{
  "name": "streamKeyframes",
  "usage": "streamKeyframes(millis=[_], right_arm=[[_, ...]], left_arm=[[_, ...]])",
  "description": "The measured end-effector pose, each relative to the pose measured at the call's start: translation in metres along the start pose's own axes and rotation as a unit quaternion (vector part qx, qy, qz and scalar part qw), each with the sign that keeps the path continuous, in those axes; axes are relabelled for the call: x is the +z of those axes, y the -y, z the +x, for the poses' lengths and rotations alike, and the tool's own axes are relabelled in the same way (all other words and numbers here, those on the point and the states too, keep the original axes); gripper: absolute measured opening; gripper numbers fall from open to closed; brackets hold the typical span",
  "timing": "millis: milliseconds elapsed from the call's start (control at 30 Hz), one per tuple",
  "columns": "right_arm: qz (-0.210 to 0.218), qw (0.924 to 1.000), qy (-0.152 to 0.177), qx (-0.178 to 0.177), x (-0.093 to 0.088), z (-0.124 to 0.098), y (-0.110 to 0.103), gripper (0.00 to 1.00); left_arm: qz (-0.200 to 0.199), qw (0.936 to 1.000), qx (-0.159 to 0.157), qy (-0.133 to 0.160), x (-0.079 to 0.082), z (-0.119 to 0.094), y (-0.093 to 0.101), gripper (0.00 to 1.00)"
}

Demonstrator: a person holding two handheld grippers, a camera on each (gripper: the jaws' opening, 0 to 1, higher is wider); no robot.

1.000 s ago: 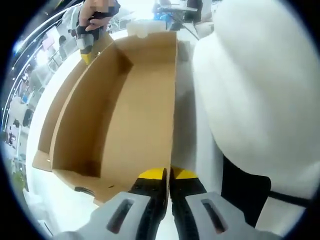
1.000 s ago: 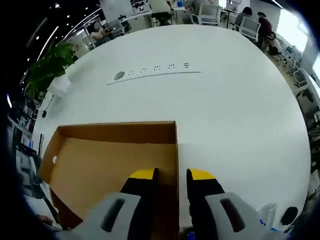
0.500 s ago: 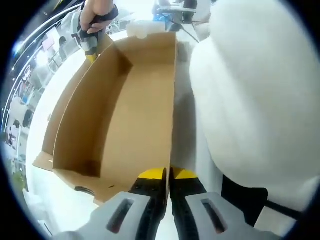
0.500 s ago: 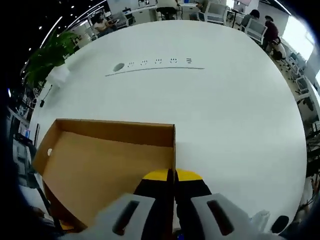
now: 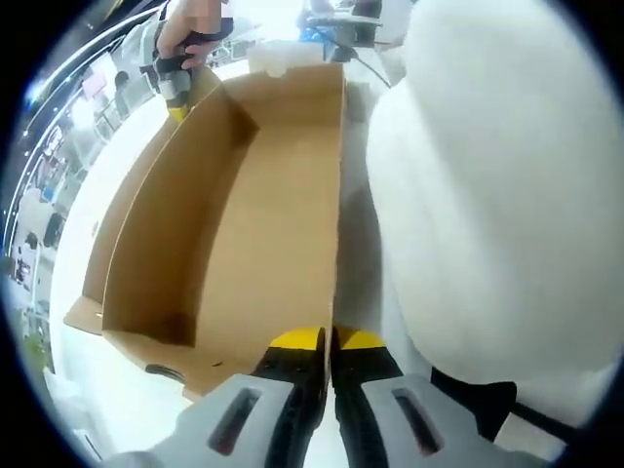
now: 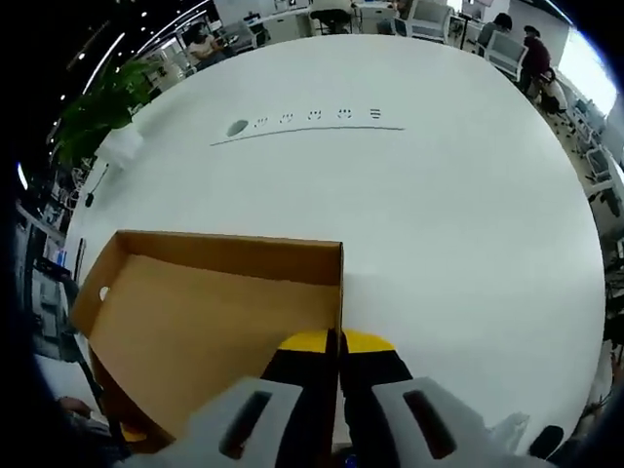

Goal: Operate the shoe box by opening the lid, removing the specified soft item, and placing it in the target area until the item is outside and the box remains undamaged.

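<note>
At the bottom of the left gripper view, the left gripper (image 5: 328,341) has its two yellow-tipped jaws pressed together on the near edge of a cardboard wall, the long side of the shoe box (image 5: 244,224). Beyond the jaws, the open box runs away from the camera. Its brown inside looks bare, with no lid over it. Just right of the gripped wall, a large white soft item (image 5: 497,195) bulges, outside the box and close against that wall. What it rests on is hidden. At the far corner of the box, a person's hand (image 5: 190,24) holds the right gripper (image 5: 175,93), whose yellow tips sit at the box rim.

At the bottom of the right gripper view, the right gripper (image 6: 339,343) is likewise closed, its tips pinching the top edge of a cardboard wall at a corner of the box (image 6: 214,302). The bare cardboard floor spreads to the left of the jaws. Past the box lies a wide white table (image 6: 439,195) with a row of small sockets (image 6: 312,117) set into it, and further off a green plant (image 6: 97,107) and office chairs.

The task appears well along: the box is open and the soft item seems to be out. Neither gripper holds the item; both grip the box. Whether the item already lies in the target area cannot be told, and the box shows no damage.
</note>
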State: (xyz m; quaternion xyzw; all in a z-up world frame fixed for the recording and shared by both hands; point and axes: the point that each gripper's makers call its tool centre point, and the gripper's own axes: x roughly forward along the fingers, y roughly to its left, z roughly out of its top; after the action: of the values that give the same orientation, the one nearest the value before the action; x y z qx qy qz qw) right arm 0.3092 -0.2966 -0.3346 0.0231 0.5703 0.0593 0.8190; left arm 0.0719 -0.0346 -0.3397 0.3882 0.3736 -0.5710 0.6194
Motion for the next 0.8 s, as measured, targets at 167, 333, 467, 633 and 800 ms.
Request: streamKeyframes(millis=[167,333,467,633,800], right_arm=[[0.049,0.9985,0.018,0.013,0.0061,-0.0051,-0.0022,0.0],[0.061,0.998,0.018,0.002,0.0024,-0.0024,-0.0035,0.0],[-0.007,0.9998,0.018,-0.003,0.0018,-0.0009,-0.0049,0.0],[0.016,0.9997,0.017,0.009,0.0014,-0.0037,-0.0053,0.0],[-0.041,0.9986,0.032,-0.004,0.0065,-0.0066,-0.0081,0.0]], left_arm=[[-0.019,0.9997,-0.013,0.007,-0.0003,-0.0014,-0.0014,0.02],[0.0,1.0,-0.003,0.003,-0.0024,-0.0008,-0.0026,0.02],[-0.009,0.9999,-0.009,-0.004,-0.0025,-0.0011,-0.0032,0.02],[-0.005,1.0,-0.003,-0.002,-0.0029,-0.0008,-0.0024,0.02],[-0.01,0.9999,-0.001,-0.003,-0.0027,-0.0005,-0.0025,0.02]])
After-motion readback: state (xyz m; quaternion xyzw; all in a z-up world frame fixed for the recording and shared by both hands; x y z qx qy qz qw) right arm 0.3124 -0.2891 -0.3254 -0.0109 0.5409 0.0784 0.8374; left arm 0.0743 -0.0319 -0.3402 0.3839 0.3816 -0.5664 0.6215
